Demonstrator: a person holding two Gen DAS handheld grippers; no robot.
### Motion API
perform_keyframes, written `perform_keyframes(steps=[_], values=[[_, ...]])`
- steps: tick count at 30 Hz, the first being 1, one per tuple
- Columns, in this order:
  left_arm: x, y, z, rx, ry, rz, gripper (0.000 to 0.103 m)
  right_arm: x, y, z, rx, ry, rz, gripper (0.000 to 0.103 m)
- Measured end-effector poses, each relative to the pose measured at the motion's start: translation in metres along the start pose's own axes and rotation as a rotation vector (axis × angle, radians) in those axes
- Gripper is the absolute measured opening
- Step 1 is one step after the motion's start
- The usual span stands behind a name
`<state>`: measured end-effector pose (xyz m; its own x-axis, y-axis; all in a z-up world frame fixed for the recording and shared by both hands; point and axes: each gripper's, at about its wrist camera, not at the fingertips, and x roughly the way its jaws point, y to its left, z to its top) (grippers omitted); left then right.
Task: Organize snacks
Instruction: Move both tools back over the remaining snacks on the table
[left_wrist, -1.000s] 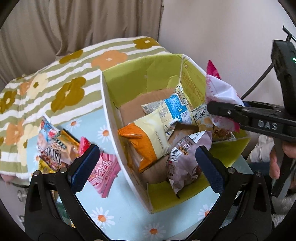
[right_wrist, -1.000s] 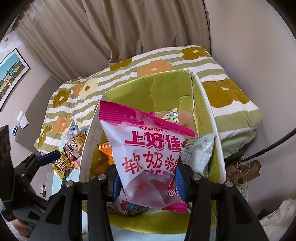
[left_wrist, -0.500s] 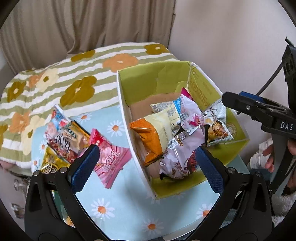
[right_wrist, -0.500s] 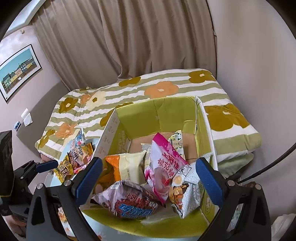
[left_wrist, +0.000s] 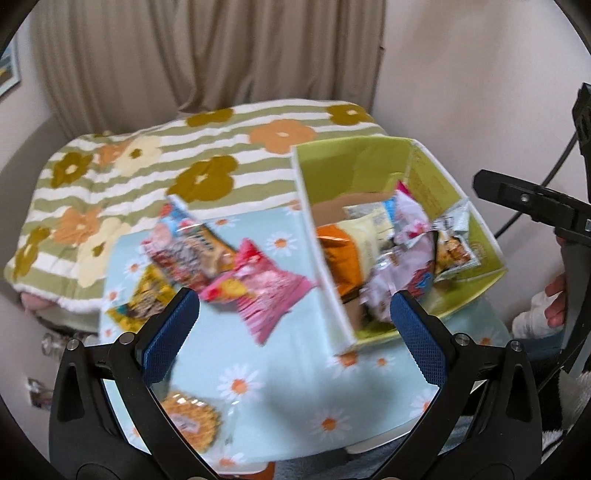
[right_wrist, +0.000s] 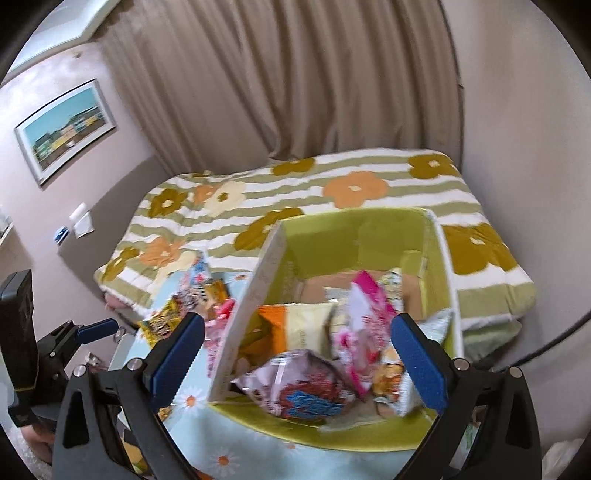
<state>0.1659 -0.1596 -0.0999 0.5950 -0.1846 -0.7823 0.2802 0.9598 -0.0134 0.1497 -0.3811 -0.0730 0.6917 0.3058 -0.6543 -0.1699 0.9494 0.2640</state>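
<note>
Several packets already in green box (right_wrist: 369, 229); pink-white packet (right_wrist: 364, 325) dropped there. Four-odd snacks (left_wrist: 255, 291) left on tabletop (left_wrist: 280, 369). Right gripper (right_wrist: 297, 356) jaws apart, empty; left gripper (left_wrist: 293, 336) likewise.

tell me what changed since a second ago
The right tool let go of the pink-and-white candy bag, which dropped into the green box among the other packets; its jaws have opened wide, and it has drawn back. The left tool stayed open and empty. The snacks on the daisy cloth lie as before.
</note>
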Motion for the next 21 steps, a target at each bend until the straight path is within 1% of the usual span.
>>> perform_keyframes(steps=[2, 4, 8, 10, 12, 13, 14, 15, 17, 19, 21], values=[[-0.01, 0.015, -0.007, -0.021, -0.007, 0.035, 0.103, -0.001, 0.015, -0.001, -0.034, -0.017, 0.022, 0.101], [-0.019, 0.032, -0.013, -0.046, -0.01, 0.055, 0.103, -0.003, 0.032, -0.002, -0.06, -0.037, 0.048, 0.102], [-0.036, 0.069, -0.024, -0.084, -0.011, 0.093, 0.103, 0.0, 0.073, -0.004, -0.13, -0.028, 0.086, 0.102], [-0.043, 0.091, -0.03, -0.097, -0.012, 0.11, 0.103, 0.003, 0.092, -0.008, -0.166, -0.037, 0.106, 0.102], [-0.047, 0.116, -0.038, -0.119, -0.006, 0.114, 0.103, 0.009, 0.112, -0.015, -0.173, -0.054, 0.164, 0.102], [-0.048, 0.125, -0.042, -0.129, 0.0, 0.111, 0.103, 0.015, 0.121, -0.02, -0.163, -0.039, 0.202, 0.102], [-0.048, 0.135, -0.046, -0.139, 0.007, 0.104, 0.103, 0.026, 0.133, -0.026, -0.147, 0.003, 0.247, 0.102], [-0.049, 0.146, -0.05, -0.149, 0.015, 0.096, 0.103, 0.033, 0.14, -0.03, -0.139, 0.025, 0.262, 0.102], [-0.049, 0.166, -0.059, -0.156, 0.035, 0.079, 0.103, 0.053, 0.163, -0.042, -0.161, 0.092, 0.261, 0.102], [-0.048, 0.185, -0.068, -0.153, 0.058, 0.072, 0.103, 0.068, 0.179, -0.051, -0.194, 0.14, 0.242, 0.102], [-0.044, 0.2, -0.076, -0.152, 0.08, 0.063, 0.103, 0.084, 0.198, -0.064, -0.215, 0.186, 0.246, 0.102]])
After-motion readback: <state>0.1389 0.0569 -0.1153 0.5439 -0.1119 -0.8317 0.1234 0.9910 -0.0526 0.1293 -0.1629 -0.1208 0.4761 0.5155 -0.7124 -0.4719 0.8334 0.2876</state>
